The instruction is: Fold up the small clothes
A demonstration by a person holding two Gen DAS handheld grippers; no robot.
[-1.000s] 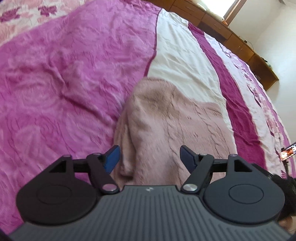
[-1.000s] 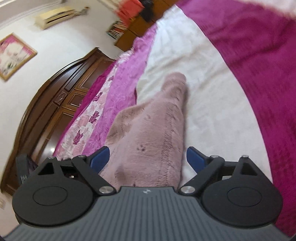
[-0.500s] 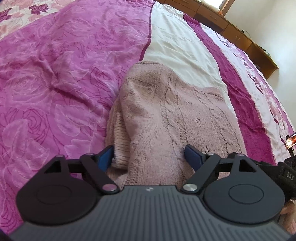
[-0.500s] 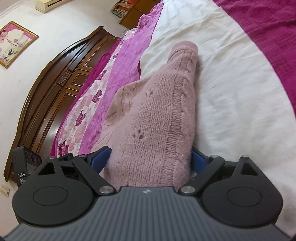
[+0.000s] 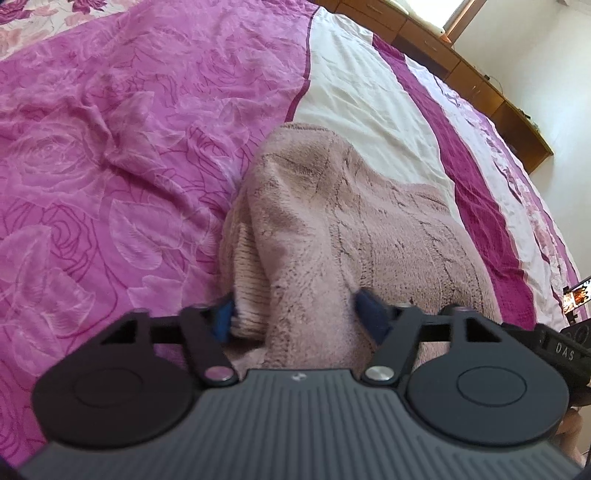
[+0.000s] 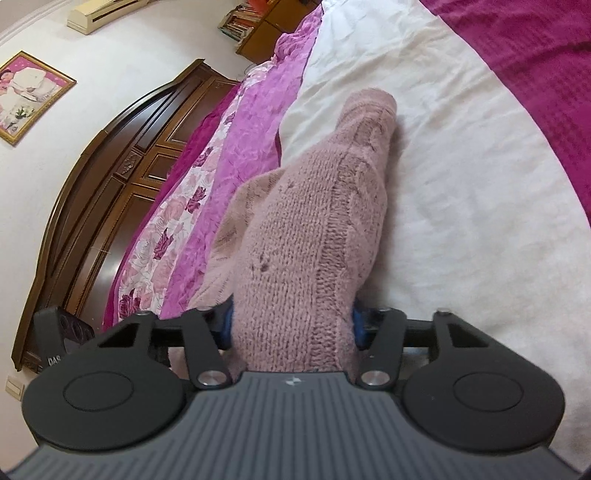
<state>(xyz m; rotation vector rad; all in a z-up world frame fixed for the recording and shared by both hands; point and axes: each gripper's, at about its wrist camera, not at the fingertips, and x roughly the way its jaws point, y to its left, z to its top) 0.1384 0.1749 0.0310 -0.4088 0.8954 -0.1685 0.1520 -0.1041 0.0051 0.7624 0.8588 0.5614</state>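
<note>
The pink knitted sweater (image 5: 354,236) is pinched by the left claw (image 5: 297,319) and right claw (image 6: 291,325) at its near bunched edges, its far part resting on the bed (image 5: 110,147).

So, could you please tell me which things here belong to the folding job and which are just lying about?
In the job:
- pink knit sweater
- left gripper
- right gripper
- bedspread, the work surface

Lying about:
- wooden headboard
- framed picture
- air conditioner
- bookshelf

Bright daylight from a window (image 5: 456,22), soft shadows, fisheye-bent edges, slight blur.
</note>
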